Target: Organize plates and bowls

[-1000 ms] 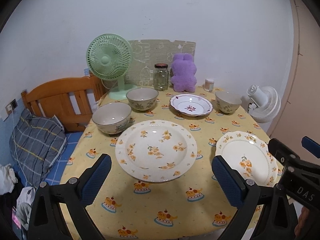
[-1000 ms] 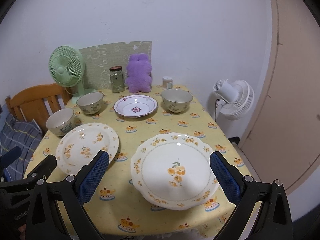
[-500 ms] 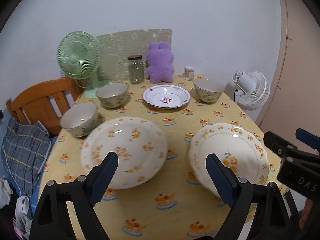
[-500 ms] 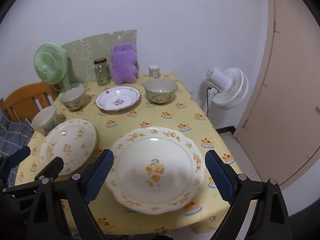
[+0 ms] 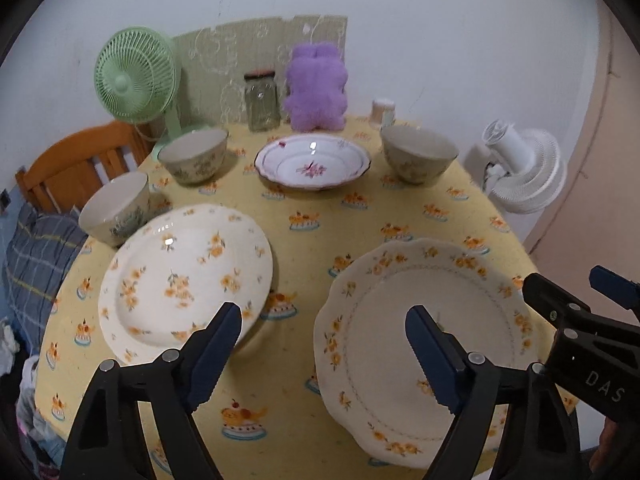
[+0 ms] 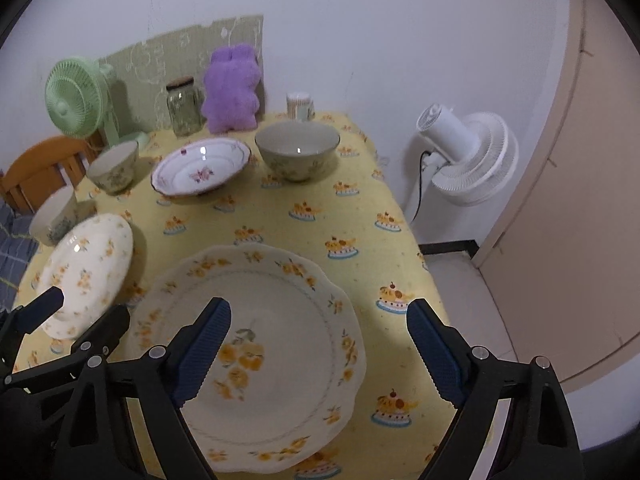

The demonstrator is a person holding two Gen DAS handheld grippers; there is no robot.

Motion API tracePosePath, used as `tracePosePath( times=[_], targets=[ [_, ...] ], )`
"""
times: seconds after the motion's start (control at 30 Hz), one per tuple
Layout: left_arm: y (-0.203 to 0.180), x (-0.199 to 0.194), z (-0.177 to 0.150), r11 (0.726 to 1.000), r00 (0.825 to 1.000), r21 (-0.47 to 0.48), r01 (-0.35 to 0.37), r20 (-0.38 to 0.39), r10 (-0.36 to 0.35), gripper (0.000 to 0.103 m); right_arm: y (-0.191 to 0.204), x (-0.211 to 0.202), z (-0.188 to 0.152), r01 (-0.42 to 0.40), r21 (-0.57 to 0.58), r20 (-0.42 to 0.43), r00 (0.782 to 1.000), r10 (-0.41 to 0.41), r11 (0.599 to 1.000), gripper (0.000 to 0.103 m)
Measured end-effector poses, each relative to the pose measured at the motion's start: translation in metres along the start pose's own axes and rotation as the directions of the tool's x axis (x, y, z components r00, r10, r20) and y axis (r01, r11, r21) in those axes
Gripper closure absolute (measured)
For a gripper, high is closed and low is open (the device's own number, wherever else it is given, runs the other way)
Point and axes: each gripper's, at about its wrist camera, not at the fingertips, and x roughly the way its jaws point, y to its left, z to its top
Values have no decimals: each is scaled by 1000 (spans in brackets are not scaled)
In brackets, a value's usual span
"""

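Desk [image 5: 360, 216] under yellow cloth carries two large flowered plates at its near edge, scalloped plate [image 6: 256, 344] right of round plate [image 5: 184, 280]. Left gripper [image 5: 324, 340] and right gripper [image 6: 316, 340] hover above, fingers closing, holding nothing.

A plain white wall [image 6: 400, 32] filled the upper frame, with a beige door [image 6: 580, 208] at the right edge. A wooden chair [image 5: 76, 164] stood at the left, and pale floor tiles [image 6: 472, 304] showed at lower right beside the yellow-clothed table [image 6: 320, 216].
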Motion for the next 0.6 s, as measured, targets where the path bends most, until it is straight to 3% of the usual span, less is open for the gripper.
tracePosePath(
  times=[0.23,0.33,0.43,0.6],
  targets=[
    [-11,30,-9,999,994,-24,-31,-104,28,23,-9,36,-7,-38,-27,-96,995,35,999,12],
    [-16,42,-14,998,987,-11,-63,-151,61,27,-8,52,-10,-55,-33,-137,989,50,998,18],
    [-19,50,-17,998,982,-11,-58,-182,55,29,-9,65,-12,-63,-32,-173,983,57,998,20],
    [-21,60,-19,999,975,-19,-48,-217,43,37,-11,81,-17,-86,-18,-228,970,80,996,31]
  ],
)
